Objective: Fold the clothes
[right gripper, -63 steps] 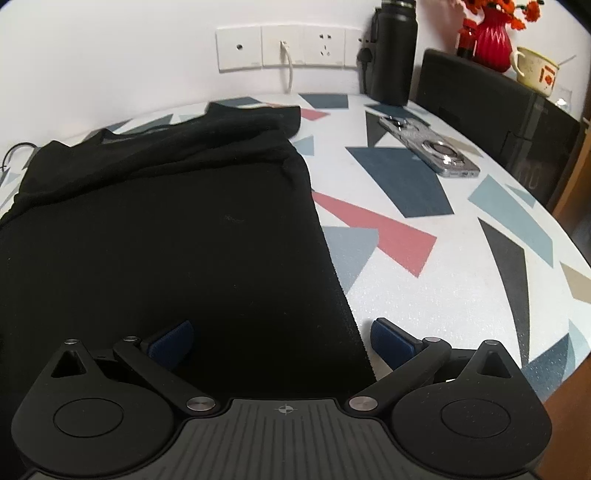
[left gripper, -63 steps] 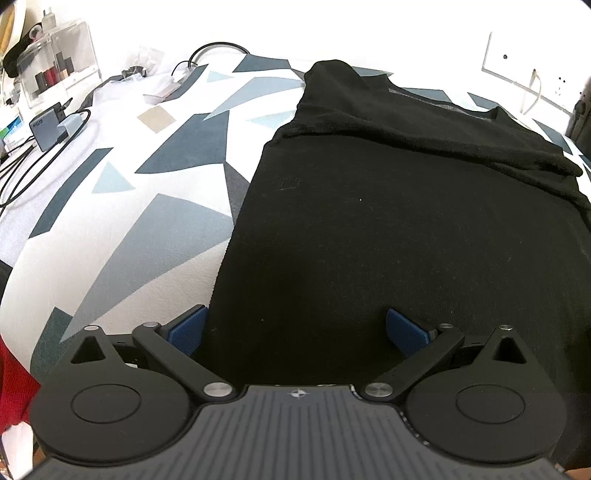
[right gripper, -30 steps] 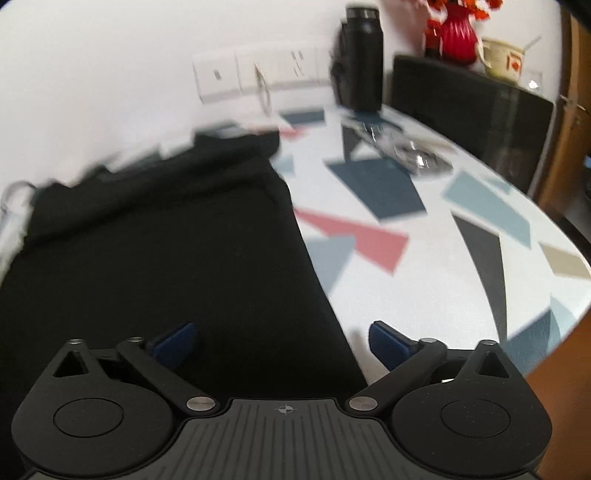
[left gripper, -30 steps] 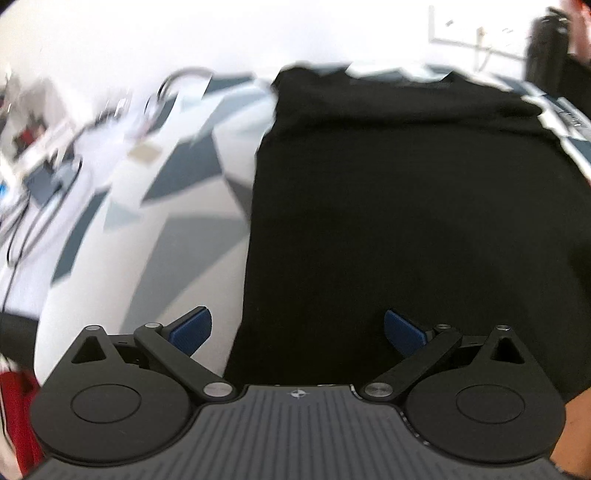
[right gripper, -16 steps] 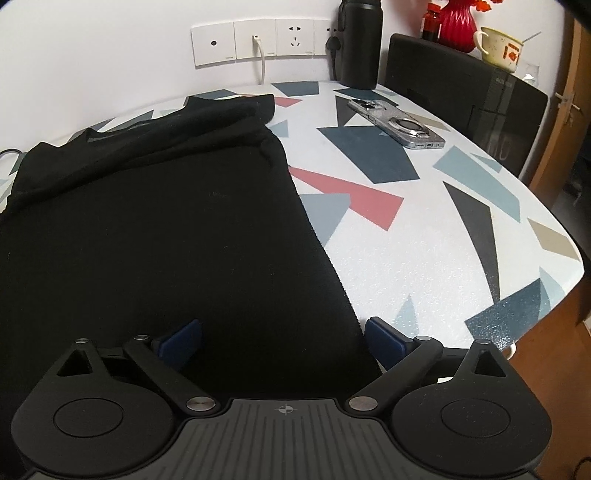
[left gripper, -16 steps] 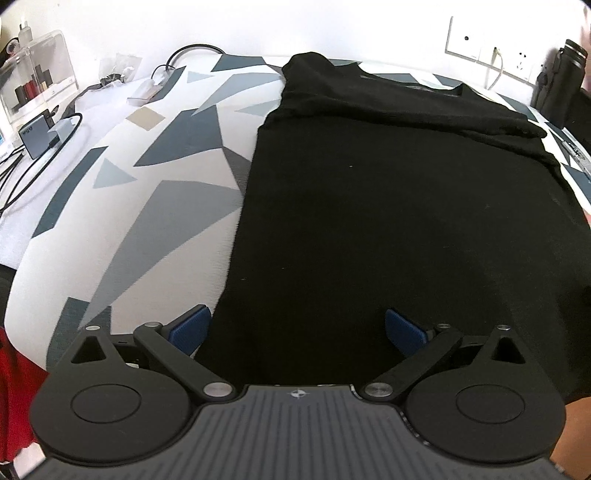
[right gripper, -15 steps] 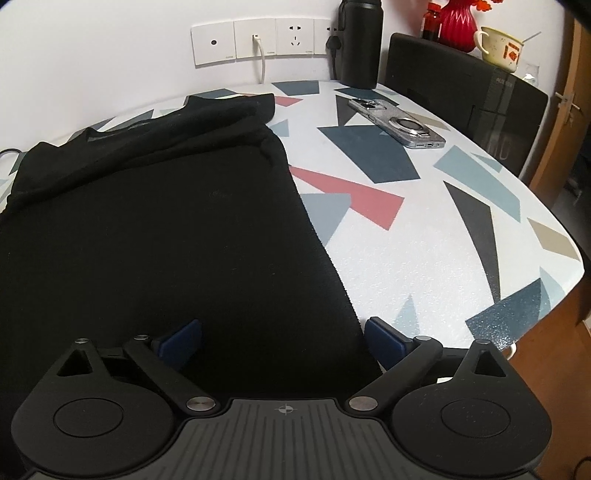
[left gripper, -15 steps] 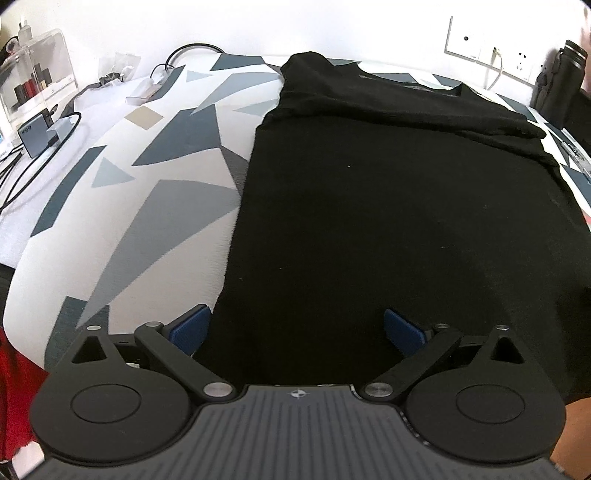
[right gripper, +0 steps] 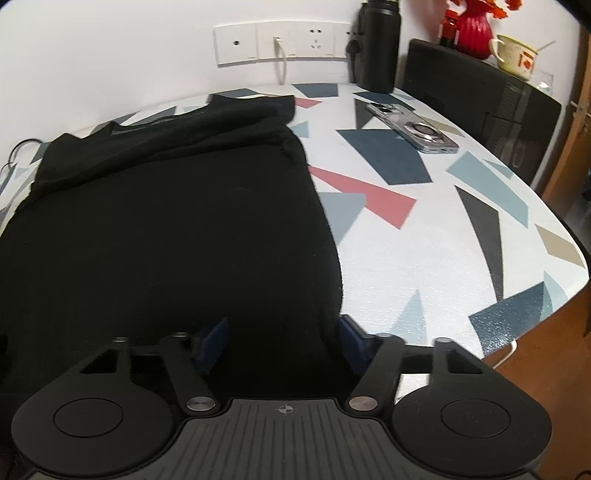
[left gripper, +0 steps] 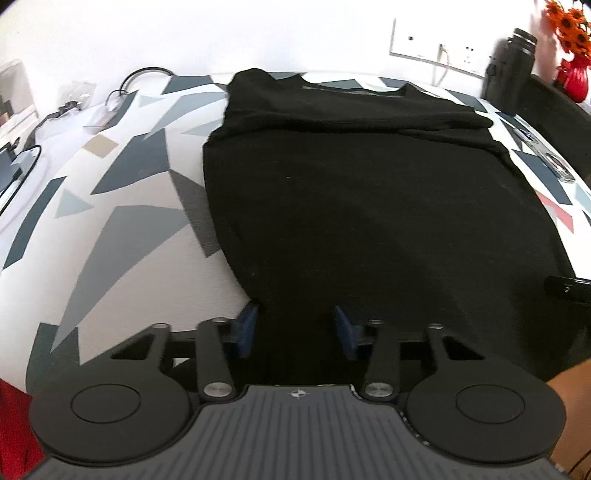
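A black shirt (left gripper: 369, 184) lies flat on the patterned table (left gripper: 129, 240), collar at the far end and sleeves folded in. My left gripper (left gripper: 295, 325) sits at the shirt's near left corner. Its jaws are closing, with the hem between the blue pads (left gripper: 245, 326) and a gap still showing. In the right wrist view the same shirt (right gripper: 166, 221) fills the left half of the table (right gripper: 443, 258). My right gripper (right gripper: 282, 339) is at the near right corner, jaws closing. The shirt's edge lies between its pads (right gripper: 351, 341), which stand apart.
A phone (right gripper: 413, 127), a black bottle (right gripper: 378, 44) and a dark box (right gripper: 480, 92) carrying a red vase (right gripper: 472, 26) and a cup (right gripper: 515, 55) stand far right. Cables (left gripper: 140, 77) lie far left. The table's edge (right gripper: 535, 314) curves close on the right.
Both grippers' jaws have narrowed from wide open to roughly half as wide around the shirt's near corners. The left view has tipped slightly; the shirt has not moved.
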`<state>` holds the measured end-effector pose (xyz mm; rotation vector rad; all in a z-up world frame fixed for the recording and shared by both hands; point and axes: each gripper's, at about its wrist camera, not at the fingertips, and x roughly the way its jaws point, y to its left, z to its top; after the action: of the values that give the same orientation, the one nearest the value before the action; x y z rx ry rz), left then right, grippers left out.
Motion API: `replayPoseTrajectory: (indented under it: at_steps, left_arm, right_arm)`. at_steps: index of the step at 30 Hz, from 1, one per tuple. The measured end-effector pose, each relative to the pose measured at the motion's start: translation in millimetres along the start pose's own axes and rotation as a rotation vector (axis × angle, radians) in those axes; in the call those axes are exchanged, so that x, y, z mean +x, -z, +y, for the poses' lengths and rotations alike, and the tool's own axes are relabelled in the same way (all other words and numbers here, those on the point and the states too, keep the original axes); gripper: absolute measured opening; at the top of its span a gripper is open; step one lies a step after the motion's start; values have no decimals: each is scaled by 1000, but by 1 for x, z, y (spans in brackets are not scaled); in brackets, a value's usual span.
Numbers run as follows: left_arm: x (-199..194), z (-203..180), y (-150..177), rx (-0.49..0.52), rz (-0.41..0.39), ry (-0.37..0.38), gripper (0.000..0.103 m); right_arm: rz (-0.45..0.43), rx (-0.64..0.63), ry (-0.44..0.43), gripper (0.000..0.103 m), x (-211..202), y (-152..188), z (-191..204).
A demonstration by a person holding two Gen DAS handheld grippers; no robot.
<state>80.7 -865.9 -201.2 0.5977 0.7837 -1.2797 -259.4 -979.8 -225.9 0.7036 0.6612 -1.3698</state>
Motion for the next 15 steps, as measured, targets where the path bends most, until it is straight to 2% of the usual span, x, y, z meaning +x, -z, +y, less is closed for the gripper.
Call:
replayPoseTrajectory:
  at_steps: [1,2,6,7,11,15]
  left_arm:
    - [0,1,0,-4,1,3,23]
    - [-1,2,-1,-9,2,6,16]
    - [-3,10,-2,-66,10,-7,14]
    - [-4,13,-2,-88,11,-7,13]
    - [-17,23,-3,-167,-10,3,13]
    - [-40,26,-1,-204,-101,-2,13]
  right_arm:
    - [0,-11,-11,46,-1,0,1]
    - [0,-23,-23,39,-2,0,3]
    - [5,-23,-65,21,-4,-1,2]
    - [7,-2,-77,11,-4,-2,-1]
    - [1,134,-150,9,-9,-6,-19]
    - [-58,212,-218,9,-23,-6,-36]
